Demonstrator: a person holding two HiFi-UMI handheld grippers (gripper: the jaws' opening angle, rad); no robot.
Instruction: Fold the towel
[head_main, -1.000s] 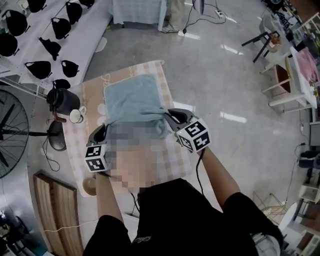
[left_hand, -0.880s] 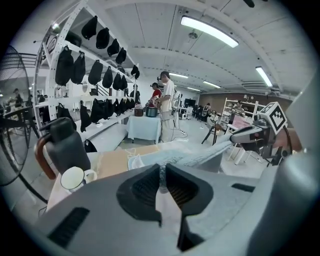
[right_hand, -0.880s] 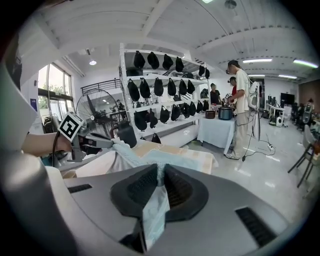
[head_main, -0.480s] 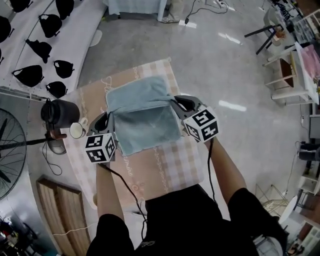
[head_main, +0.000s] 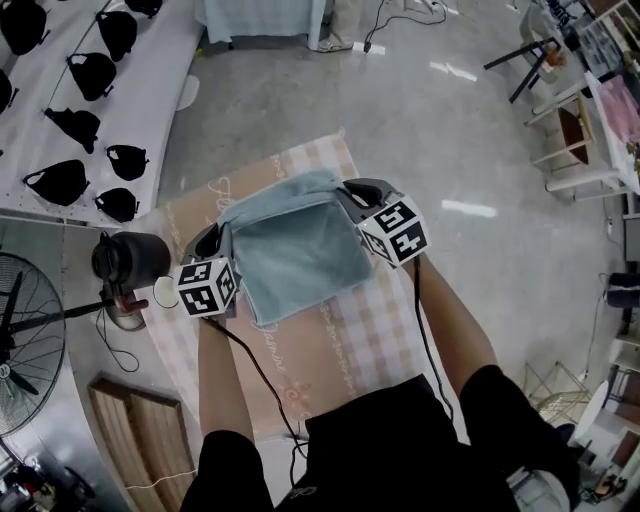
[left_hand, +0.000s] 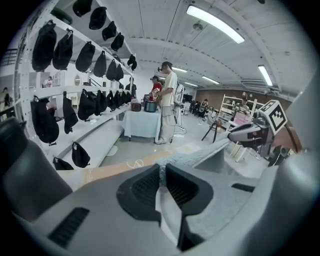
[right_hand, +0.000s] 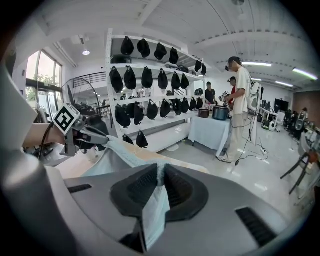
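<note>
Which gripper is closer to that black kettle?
Left. The left gripper, shut on a corner of the towel, is beside the black kettle; the right gripper holds the other corner, across the towel from it.

There is one towel (head_main: 300, 255) on one table (head_main: 340, 330), with two grippers: the left gripper (head_main: 224, 236) and the right gripper (head_main: 345, 192). Nearby stand one kettle (head_main: 130, 260), one cup (head_main: 165, 292) and one fan (head_main: 22, 335).

No words or numbers are legible: the left cube (head_main: 207, 287) and right cube (head_main: 395, 232) bear only black-and-white square patterns, and the tablecloth's (head_main: 345, 335) pale script is unreadable.
</note>
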